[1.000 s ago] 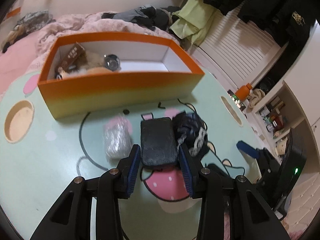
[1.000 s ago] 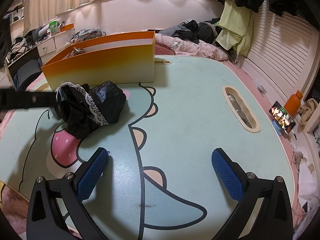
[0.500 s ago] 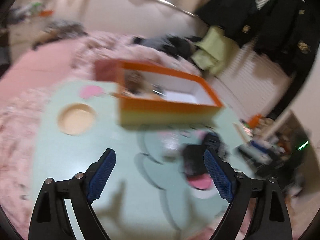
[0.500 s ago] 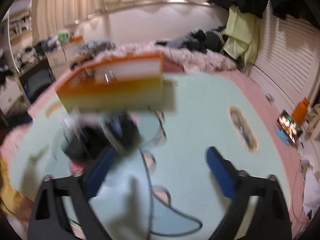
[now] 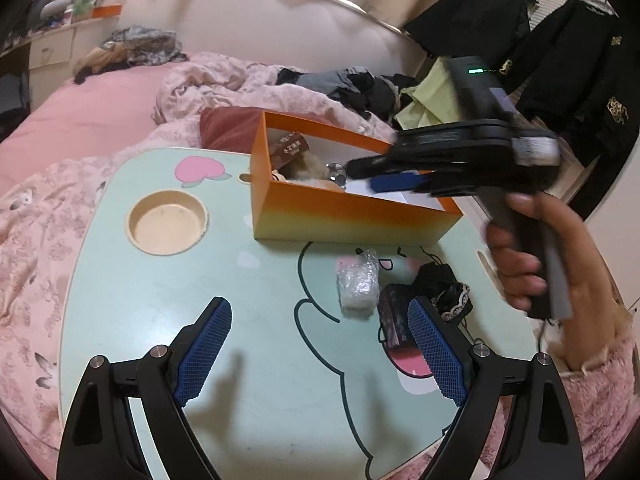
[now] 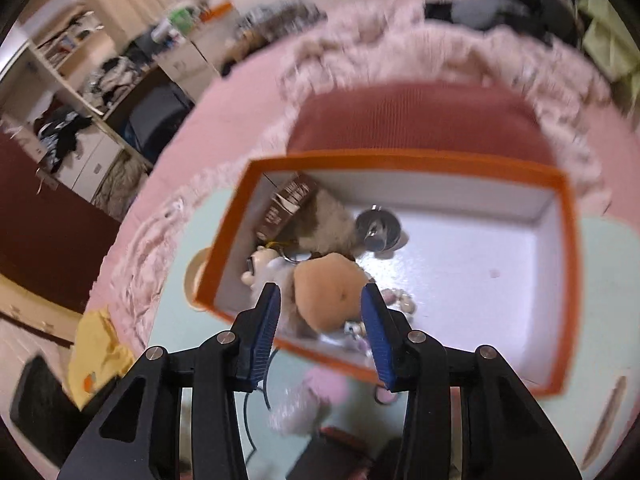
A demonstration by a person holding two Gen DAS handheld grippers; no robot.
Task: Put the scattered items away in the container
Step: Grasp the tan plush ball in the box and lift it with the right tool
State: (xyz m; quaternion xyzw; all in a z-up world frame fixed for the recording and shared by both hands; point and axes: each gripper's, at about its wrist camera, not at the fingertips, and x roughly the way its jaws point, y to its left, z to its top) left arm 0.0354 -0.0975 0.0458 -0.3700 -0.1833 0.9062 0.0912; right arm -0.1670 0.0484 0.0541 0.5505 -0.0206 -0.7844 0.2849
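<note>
At the centre of the left wrist view, the orange box (image 5: 344, 210) sits on a pale green cartoon-print table (image 5: 160, 300), its far side toward a rumpled pink bed (image 5: 100, 120). The left gripper (image 5: 320, 356) hangs low in the frame with its blue pads spread wide and nothing between them. Just below the box lie a crinkled clear packet (image 5: 358, 284), a dark wallet-like item (image 5: 394, 320) and a black lace-trimmed cloth (image 5: 444, 288), the three close together at centre right. The right gripper (image 6: 320, 320), held in a person's hand (image 5: 532, 264) at the right edge, points down over the box's near wall, its jaws closing (the view is blurred) with no item pressed between them. Inside the box, toward its left end, lie a tan plush toy (image 6: 332, 296), a brown carton (image 6: 286, 204) and a small metal cup (image 6: 378, 226).
</note>
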